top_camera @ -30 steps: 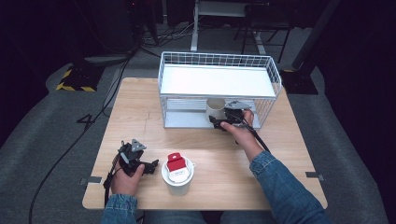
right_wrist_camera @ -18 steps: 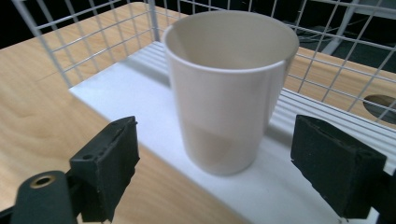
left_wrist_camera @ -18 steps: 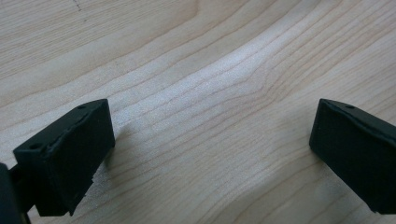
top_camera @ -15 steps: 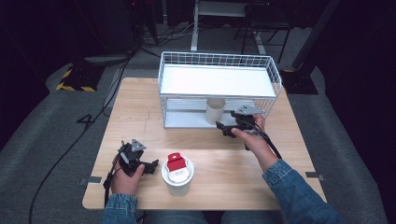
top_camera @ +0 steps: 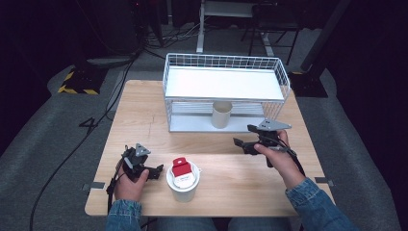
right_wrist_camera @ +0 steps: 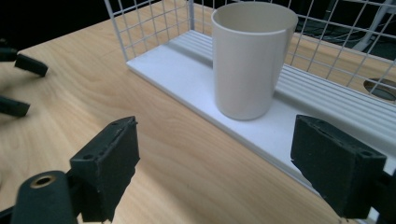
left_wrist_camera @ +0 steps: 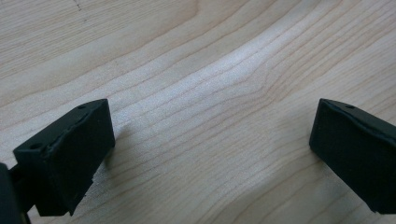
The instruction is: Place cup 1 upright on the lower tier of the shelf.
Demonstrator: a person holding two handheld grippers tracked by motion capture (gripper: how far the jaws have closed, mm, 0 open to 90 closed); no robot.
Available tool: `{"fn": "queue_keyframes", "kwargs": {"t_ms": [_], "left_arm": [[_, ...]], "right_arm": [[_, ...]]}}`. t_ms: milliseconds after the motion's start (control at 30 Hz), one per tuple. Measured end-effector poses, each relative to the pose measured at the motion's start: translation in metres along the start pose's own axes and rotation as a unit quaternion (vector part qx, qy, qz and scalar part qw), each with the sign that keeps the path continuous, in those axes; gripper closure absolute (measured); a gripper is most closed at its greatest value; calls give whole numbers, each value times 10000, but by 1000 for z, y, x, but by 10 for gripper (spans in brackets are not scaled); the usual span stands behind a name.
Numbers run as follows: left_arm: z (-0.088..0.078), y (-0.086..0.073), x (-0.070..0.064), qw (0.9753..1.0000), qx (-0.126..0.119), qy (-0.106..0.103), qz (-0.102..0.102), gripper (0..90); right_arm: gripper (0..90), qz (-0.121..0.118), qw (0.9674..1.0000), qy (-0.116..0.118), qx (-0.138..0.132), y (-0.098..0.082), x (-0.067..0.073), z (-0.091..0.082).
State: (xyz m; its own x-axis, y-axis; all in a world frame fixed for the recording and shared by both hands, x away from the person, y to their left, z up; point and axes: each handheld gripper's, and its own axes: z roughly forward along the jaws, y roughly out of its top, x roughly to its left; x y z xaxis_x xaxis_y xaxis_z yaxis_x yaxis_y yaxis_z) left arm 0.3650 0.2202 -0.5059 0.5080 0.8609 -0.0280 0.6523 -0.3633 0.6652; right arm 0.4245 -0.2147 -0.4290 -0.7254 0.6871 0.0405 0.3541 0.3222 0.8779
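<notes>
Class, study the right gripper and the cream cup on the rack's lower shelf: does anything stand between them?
Nothing visible does: the right gripper, jaws open, faces the cream cup across bare table and shelf edge.

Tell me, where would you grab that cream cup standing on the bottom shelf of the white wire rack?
Probably around the cream cup at mid-height on its side wall, coming in level from the rack's open front. It stands upright near the front edge of the lower shelf, and the upper shelf blocks any reach from above. The right gripper, its jaws open, already faces it from that side.
</notes>
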Motion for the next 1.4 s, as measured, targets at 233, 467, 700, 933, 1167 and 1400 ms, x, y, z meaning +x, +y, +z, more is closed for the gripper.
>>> {"fn": "queue_keyframes", "kwargs": {"t_ms": [233,467,700,933,1167,1400], "left_arm": [[0,-1,-1,10000,-6,-2,-9,6],[0,-1,-1,10000,-6,-1,-9,6],[0,-1,0,10000,-8,-4,-2,6],[0,-1,0,10000,-8,-28,25,6],[-1,-1,1,10000,0,-34,54,6],[-3,-3,1,10000,9,-9,3,5]], "right_arm": [[192,-298,9989,83,354,-22,-3,-26],[191,-99,9995,22,288,-51,-5,-46],[210,177,9996,-44,199,-74,-11,-60],[218,49,9981,-194,579,-87,-15,-63],[218,109,9954,-372,872,-104,-19,-65],[217,66,9928,-526,1072,-115,-22,-69]]}}
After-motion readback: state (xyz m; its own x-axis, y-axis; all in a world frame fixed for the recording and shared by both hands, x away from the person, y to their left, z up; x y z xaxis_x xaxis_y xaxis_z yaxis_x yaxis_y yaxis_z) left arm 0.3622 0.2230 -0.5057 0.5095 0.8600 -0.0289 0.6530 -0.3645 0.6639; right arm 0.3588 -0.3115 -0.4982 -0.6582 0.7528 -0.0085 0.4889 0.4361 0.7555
